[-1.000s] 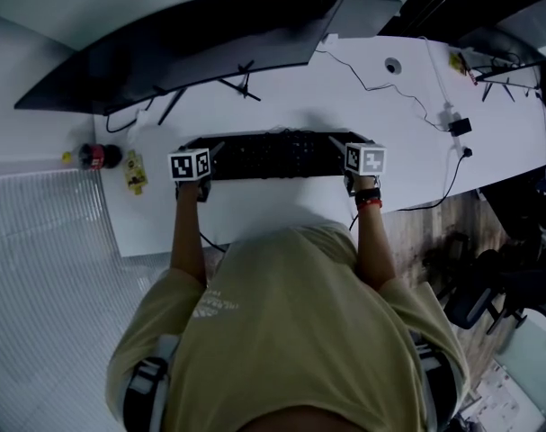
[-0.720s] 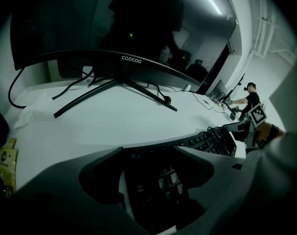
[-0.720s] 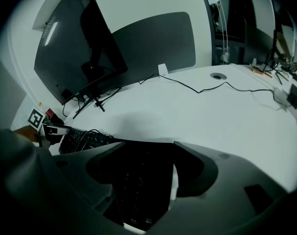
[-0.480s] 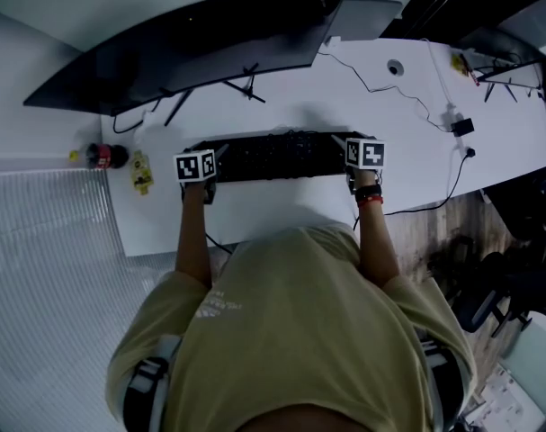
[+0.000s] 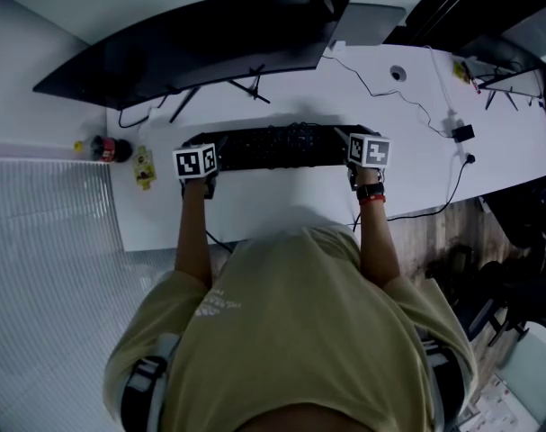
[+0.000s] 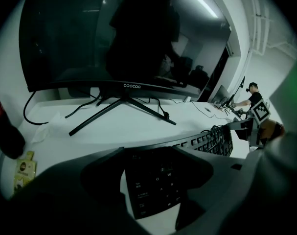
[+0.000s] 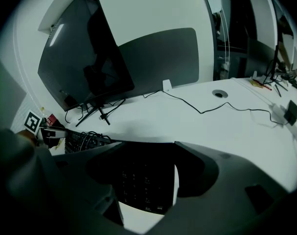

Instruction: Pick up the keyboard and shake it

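A long black keyboard (image 5: 277, 147) runs across the white desk (image 5: 281, 201) in front of the person. My left gripper (image 5: 206, 151) is shut on its left end and my right gripper (image 5: 346, 140) on its right end. In the left gripper view the keyboard's left end (image 6: 155, 182) sits between the two dark jaws of the left gripper (image 6: 153, 156), which have just closed a little further on it. In the right gripper view its right end (image 7: 138, 185) fills the gap of the right gripper (image 7: 144, 156). A coiled cable lies on the keys.
A wide curved monitor (image 5: 201, 39) on splayed legs (image 5: 246, 84) stands just behind the keyboard. A red-labelled bottle (image 5: 106, 148) and a yellow packet (image 5: 144, 165) lie at the desk's left edge. A thin cable (image 5: 389, 88) and an adapter (image 5: 460, 133) lie to the right.
Both grippers have risen together with the keyboard, which sits a little further up the head view than before. The grip on each end looks the same.
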